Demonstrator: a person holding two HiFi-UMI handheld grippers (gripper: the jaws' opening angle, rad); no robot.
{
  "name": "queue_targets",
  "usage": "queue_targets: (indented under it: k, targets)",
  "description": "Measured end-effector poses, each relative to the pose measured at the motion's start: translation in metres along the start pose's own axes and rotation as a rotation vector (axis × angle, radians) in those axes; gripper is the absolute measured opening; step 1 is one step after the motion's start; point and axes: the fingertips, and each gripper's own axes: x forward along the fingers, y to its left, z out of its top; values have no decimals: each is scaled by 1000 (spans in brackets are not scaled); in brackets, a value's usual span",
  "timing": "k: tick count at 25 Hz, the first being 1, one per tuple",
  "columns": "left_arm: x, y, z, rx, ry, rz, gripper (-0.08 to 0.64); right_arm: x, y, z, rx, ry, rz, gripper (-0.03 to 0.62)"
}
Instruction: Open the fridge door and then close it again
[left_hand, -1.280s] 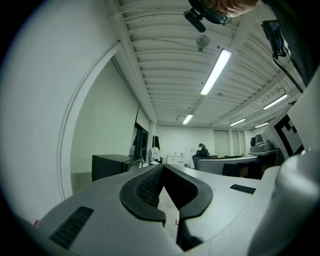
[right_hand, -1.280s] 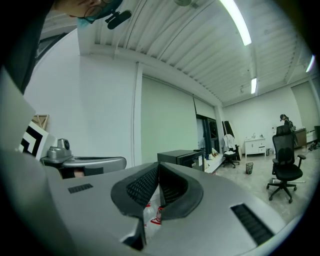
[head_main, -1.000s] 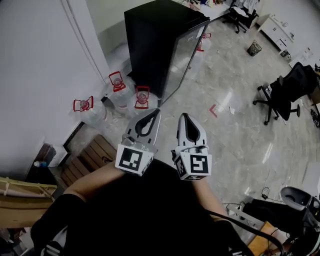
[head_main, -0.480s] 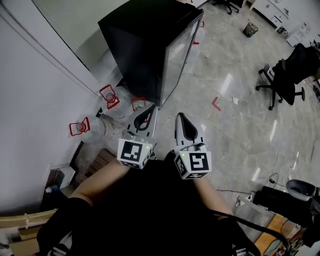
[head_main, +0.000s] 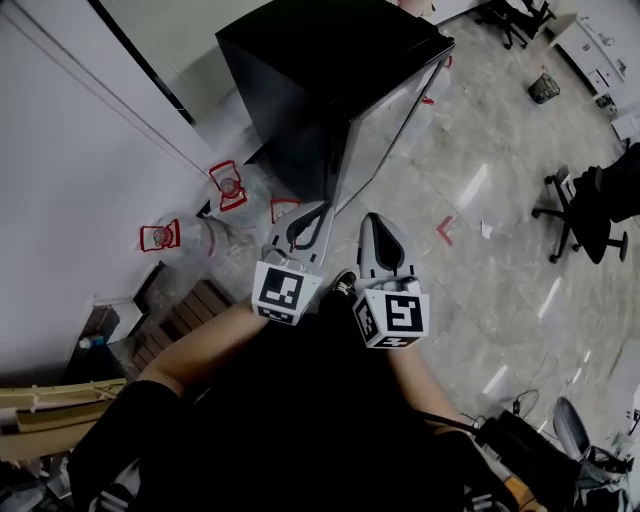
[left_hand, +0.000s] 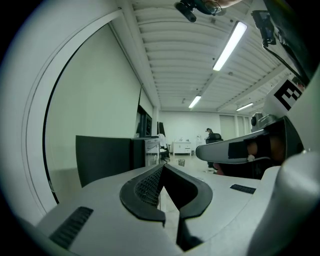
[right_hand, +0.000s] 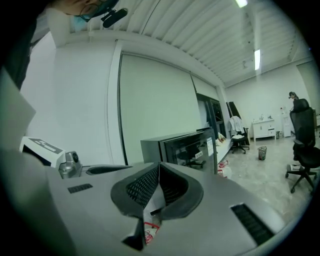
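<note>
A: What had changed in the last second?

B: The fridge (head_main: 310, 70) had drawn nearer. It now stood just ahead of both grippers, so the person was closing in on it.

A: And the grippers?

B: The left gripper (head_main: 318, 207) and right gripper (head_main: 371, 220) were side by side, each with its jaws meeting at the tips and nothing held.

A: The door?

B: The fridge door (head_main: 390, 125), ahead and slightly right of the right gripper, looked shut and untouched. I'd judge this was only the approach, and opening hadn't begun.
</note>
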Motion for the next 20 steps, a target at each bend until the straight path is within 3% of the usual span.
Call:
queue_targets:
  k: [10,20]
  targets:
    - [82,25,-50,52,109,141,6,74,-46,-8,-23,20,140,15]
    - [138,60,-127,46,136,175,15,124,-80,-65,-17,69,113,15]
